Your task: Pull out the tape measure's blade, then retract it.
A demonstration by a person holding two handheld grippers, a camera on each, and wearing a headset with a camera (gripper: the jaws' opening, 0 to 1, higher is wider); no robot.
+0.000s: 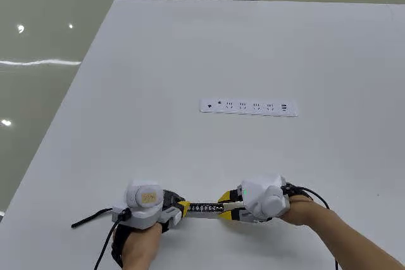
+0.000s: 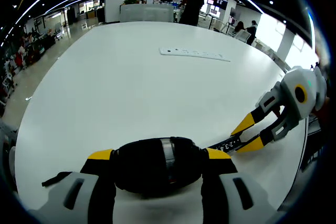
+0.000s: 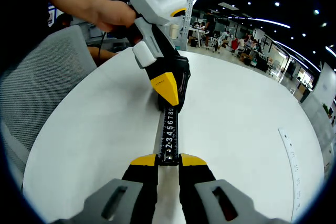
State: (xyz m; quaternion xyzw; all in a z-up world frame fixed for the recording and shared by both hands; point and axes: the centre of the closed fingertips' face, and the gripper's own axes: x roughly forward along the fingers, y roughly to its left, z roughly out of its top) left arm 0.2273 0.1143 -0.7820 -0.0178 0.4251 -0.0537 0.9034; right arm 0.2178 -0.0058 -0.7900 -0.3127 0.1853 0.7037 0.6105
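Right gripper view: right gripper (image 3: 168, 160) pinches the springy-looking blade (image 3: 169, 132) by its tip, left gripper (image 2: 160, 155) clamps the hard case (image 2: 157, 174), near the front edge of the worktop (image 3: 236, 129).

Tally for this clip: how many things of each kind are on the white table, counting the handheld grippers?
grippers: 2 (left gripper, right gripper)
tape measure: 1, blade partly out, case in the left gripper, blade end in the right gripper
power strip: 1
Total: 4
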